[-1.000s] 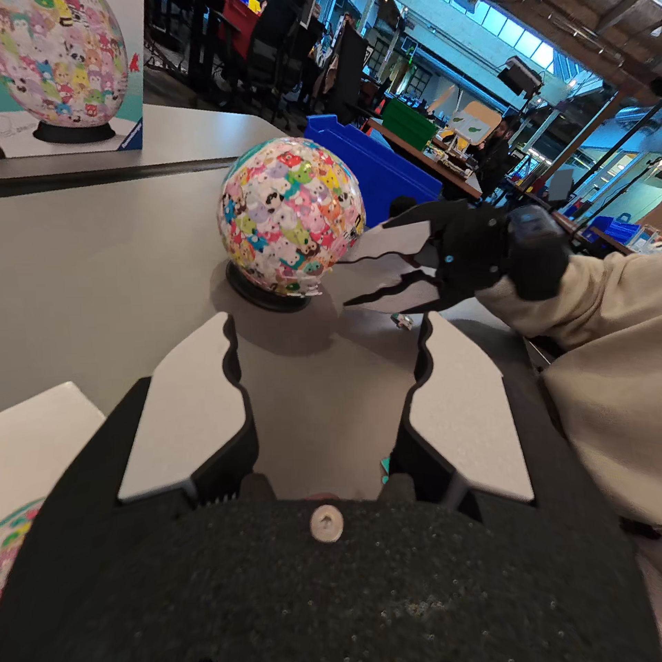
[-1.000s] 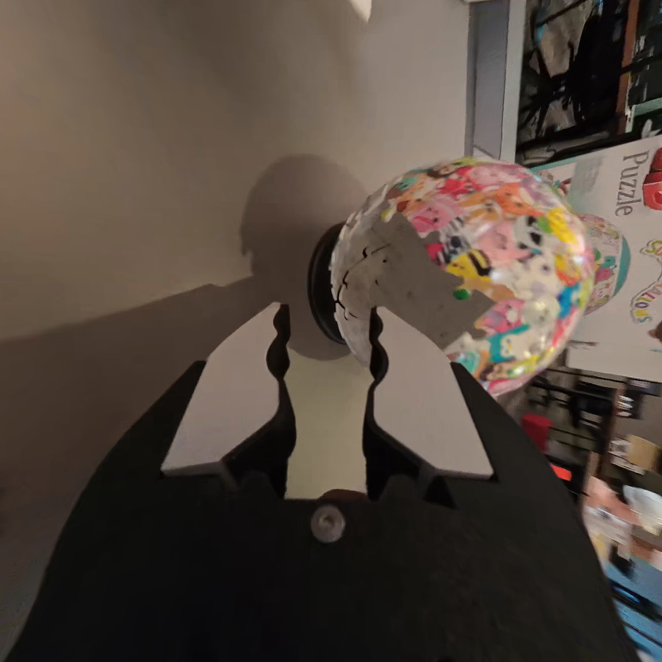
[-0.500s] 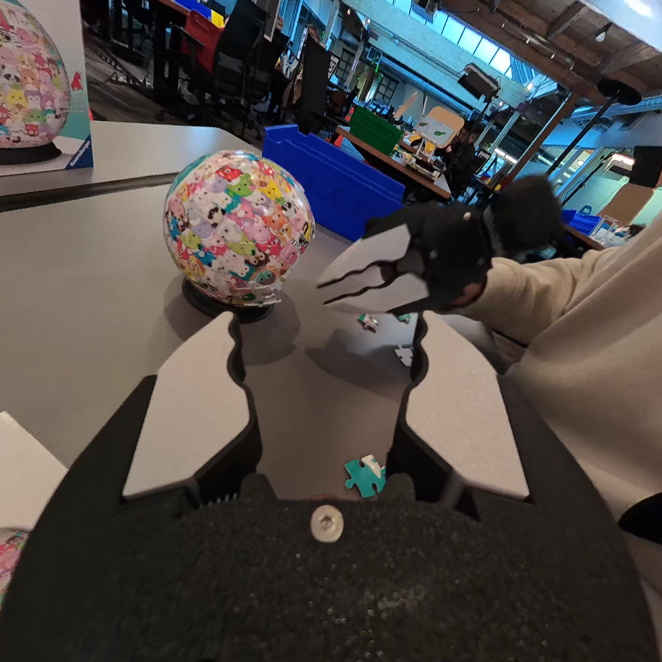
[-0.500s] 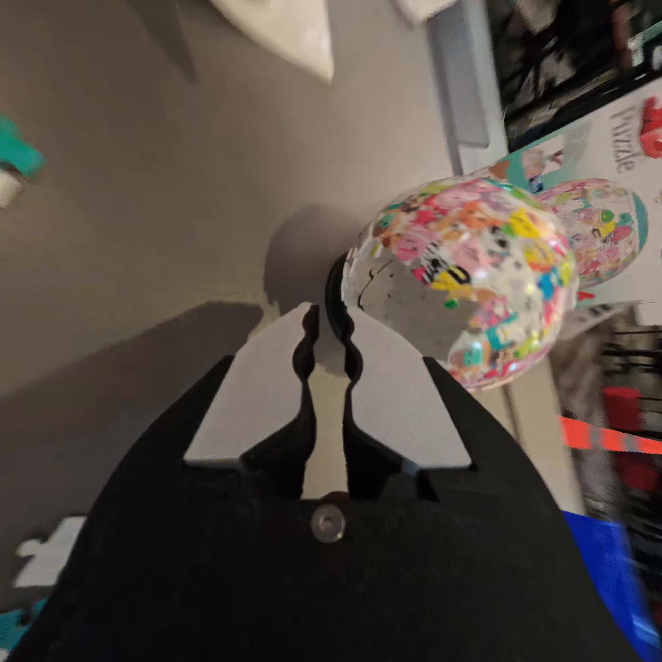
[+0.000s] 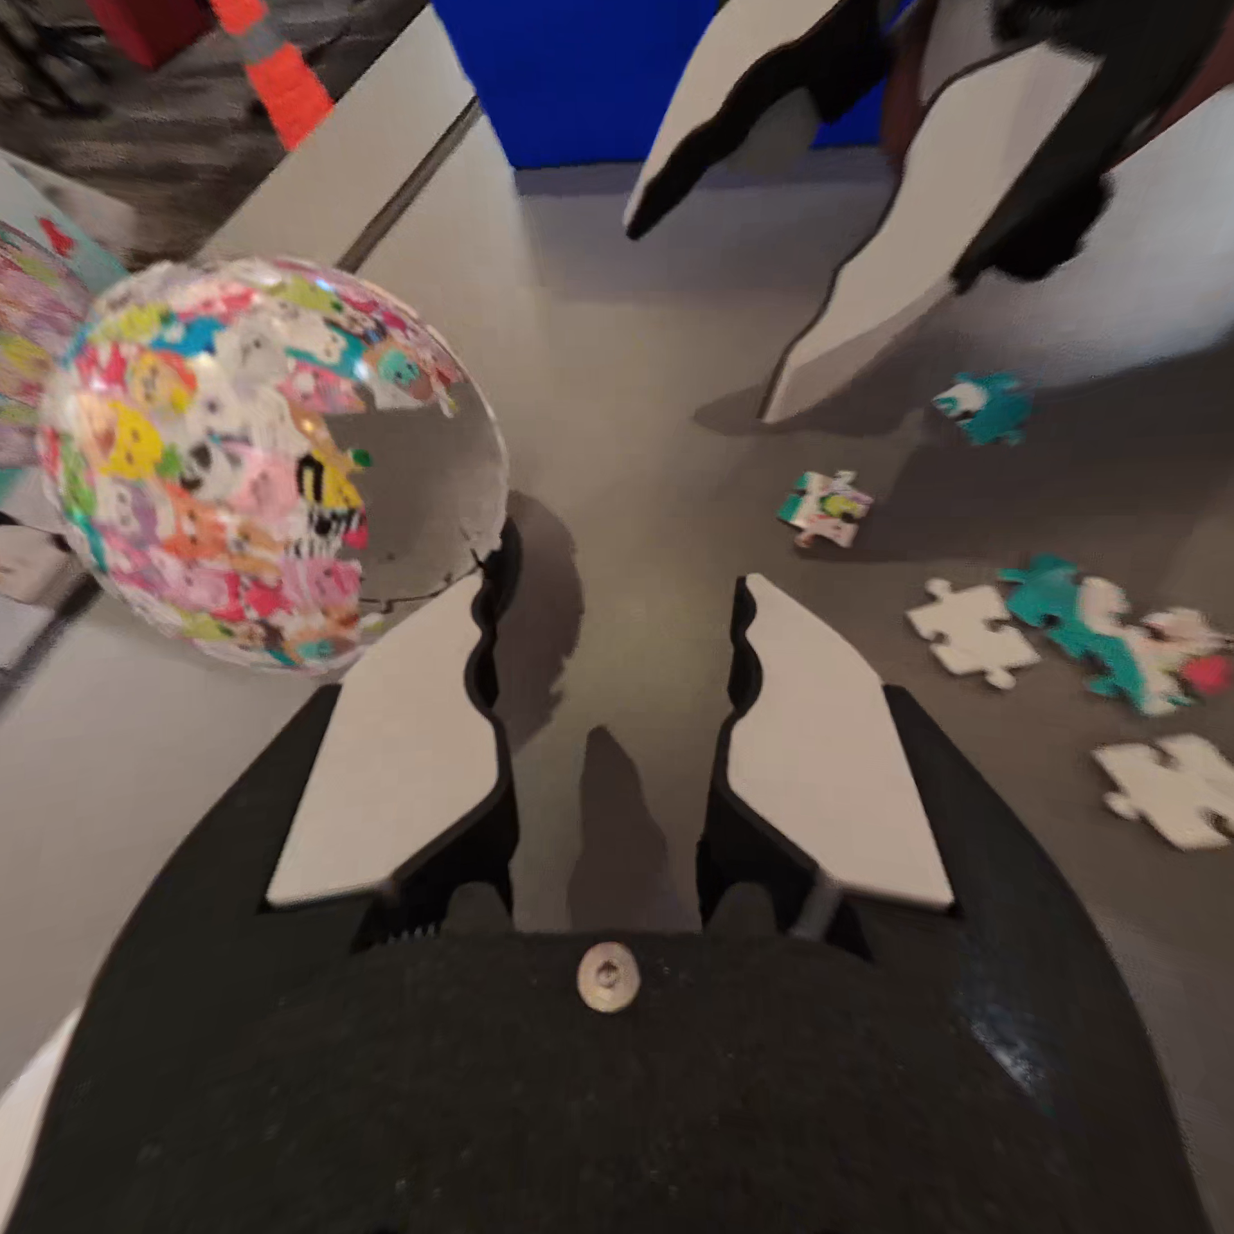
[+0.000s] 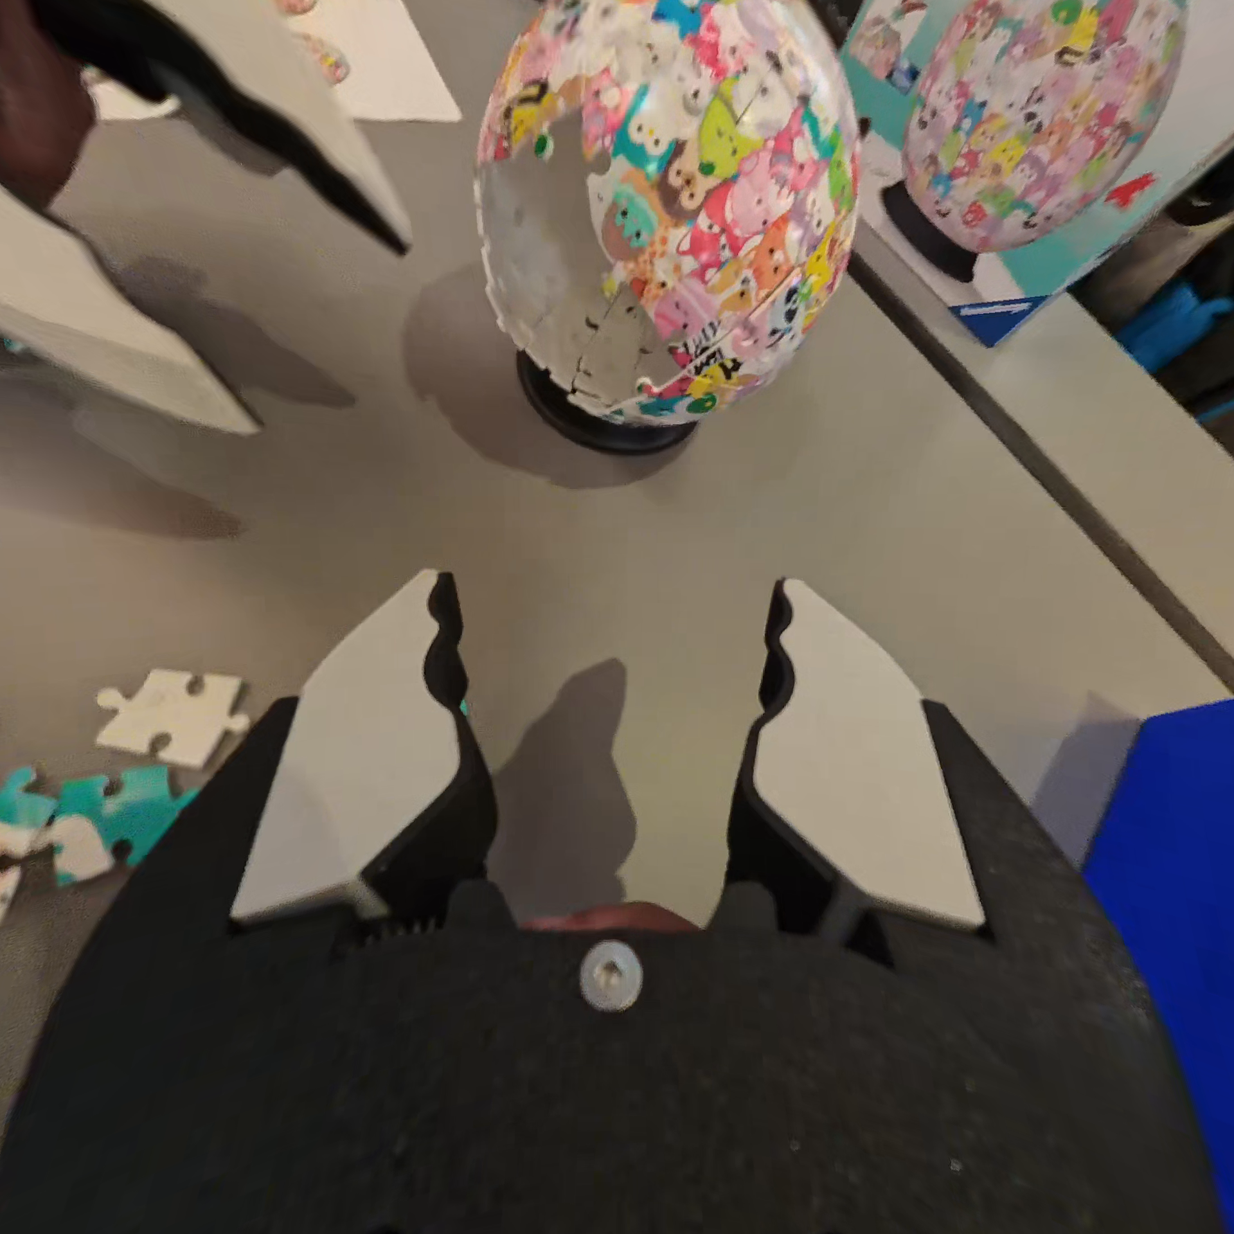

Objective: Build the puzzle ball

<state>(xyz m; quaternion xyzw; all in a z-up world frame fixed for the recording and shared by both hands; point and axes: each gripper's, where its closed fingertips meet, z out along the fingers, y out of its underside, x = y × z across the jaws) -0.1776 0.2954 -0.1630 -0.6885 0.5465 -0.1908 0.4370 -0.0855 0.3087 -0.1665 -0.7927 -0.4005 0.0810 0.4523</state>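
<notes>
The right gripper (image 6: pixel 611 587) has moved back from the puzzle ball (image 6: pixel 668 207) and its jaws are now apart, empty. The left gripper (image 5: pixel 611 587), jaws apart, is beside the ball. The loose pieces (image 5: pixel 971 631) near the ball probably come next.

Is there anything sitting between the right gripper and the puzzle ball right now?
Nothing visible. In the right wrist view only bare grey table lies between the open right gripper and the puzzle ball on its black stand; the loose pieces lie off to the side.

Empty right tongs (image 6: pixel 611 584) gape before the puzzle ball (image 6: pixel 674 207).
</notes>
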